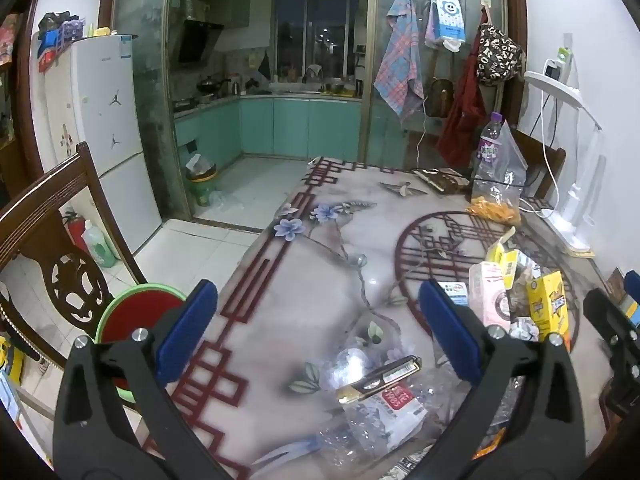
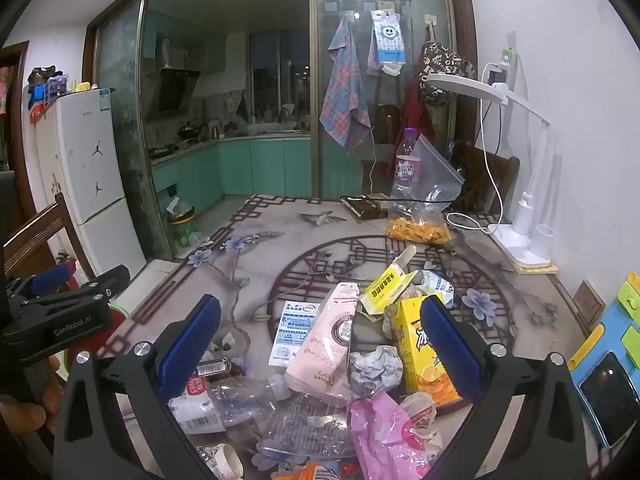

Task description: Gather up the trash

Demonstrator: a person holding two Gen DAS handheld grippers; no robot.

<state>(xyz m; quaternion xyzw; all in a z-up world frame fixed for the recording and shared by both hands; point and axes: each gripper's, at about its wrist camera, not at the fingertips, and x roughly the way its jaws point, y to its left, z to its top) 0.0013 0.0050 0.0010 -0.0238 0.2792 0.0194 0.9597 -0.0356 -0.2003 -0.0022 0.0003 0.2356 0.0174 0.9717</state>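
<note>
A heap of trash lies on the flowered table (image 2: 256,264): a pink carton (image 2: 328,344), a yellow juice carton (image 2: 416,360), crumpled paper (image 2: 374,368), a pink plastic bag (image 2: 388,436) and a crushed clear bottle (image 2: 224,400). My right gripper (image 2: 320,344) hangs open just above this heap, touching nothing. My left gripper (image 1: 320,332) is open too, over the crushed bottle (image 1: 380,412) and a black-gold wrapper (image 1: 380,376). The cartons (image 1: 490,296) stand to its right. In the right wrist view a hand holds the left gripper (image 2: 60,312) at the far left.
A green bin (image 1: 202,184) stands on the kitchen floor beyond the table's far left corner. A wooden chair (image 1: 48,240) and a red-topped stool (image 1: 140,312) sit at the left. At the back right are a snack bag (image 2: 420,228), a water bottle (image 2: 408,160) and a white lamp (image 2: 520,220).
</note>
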